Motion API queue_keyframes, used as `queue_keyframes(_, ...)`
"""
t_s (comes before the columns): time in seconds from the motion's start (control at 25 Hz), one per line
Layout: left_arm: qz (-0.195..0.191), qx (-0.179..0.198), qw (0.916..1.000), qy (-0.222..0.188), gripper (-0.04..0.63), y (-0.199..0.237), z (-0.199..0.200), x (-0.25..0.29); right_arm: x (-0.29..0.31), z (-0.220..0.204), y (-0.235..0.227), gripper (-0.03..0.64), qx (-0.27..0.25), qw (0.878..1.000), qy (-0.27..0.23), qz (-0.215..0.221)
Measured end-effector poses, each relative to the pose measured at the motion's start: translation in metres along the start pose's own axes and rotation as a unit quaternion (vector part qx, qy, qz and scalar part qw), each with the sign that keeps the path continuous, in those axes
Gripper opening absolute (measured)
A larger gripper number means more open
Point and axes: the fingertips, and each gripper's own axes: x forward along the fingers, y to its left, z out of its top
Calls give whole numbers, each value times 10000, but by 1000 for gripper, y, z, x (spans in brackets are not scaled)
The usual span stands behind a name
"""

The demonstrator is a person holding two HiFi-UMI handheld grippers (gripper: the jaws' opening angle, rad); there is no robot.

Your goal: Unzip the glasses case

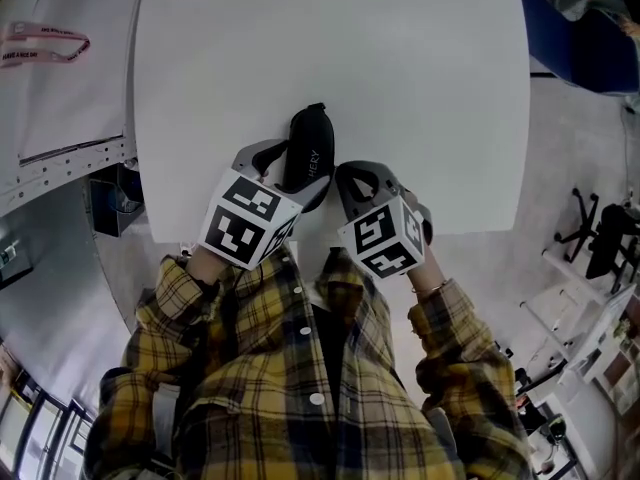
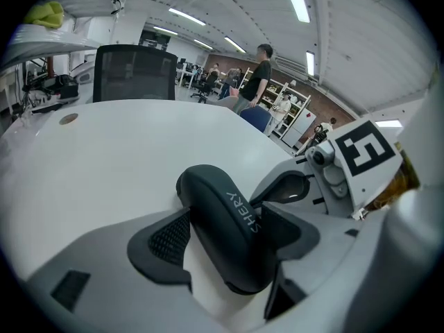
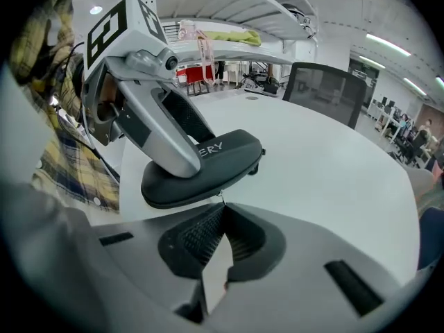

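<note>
1. White rounded surface (image 1: pixel 420 88) is carrying the one task item. An office with ceiling lights and a black chair (image 2: pixel 135 71) is showing beyond it.
2. Glasses case (image 1: pixel 308 148): black and elongated, it is lying close to the surface's near edge, just in front of me, with its grey lettering facing up.
3. Left gripper (image 2: pixel 222 231): I am clamping the case across its width, one pad sitting on each long side and steadying it against the surface.
4. Right gripper (image 3: pixel 220 212): its jaws are pressing tip to tip on a thin metal sliver at the case's seam. I am taking this to be the zipper pull (image 3: pixel 220 197), though it is very small.
5. Handling: the shell is looking semi-rigid and light, with a smooth skin that I am expecting to slip under traction. I am judging that the firm hold belongs across the body. The pull is calling for a fine pinch and a draw along the seam rather than away from it.
</note>
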Motion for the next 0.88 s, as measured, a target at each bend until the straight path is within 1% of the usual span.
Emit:
queue_keyframes(0.16,-32,-7,10000,24,331,-1,1,1,2,4,-10,-2,-269,9996,32,-2)
queue_keyframes(0.52,-104,-17,9999,37,331,0,-1,-1,11,21,-33,-1,-817,9964,46,-236)
queue_keyframes(0.64,-129,8,9999,46,331,1,-1,-1,16,30,-45,-2,-811,9962,2,-316)
queue_keyframes(0.8,-184,92,9997,97,331,-2,0,1,17,36,-53,-2,-754,9967,-3,-298)
queue_keyframes(0.88,-277,252,9991,198,331,-6,1,3,11,30,-54,-2,-607,9976,-9,-321)
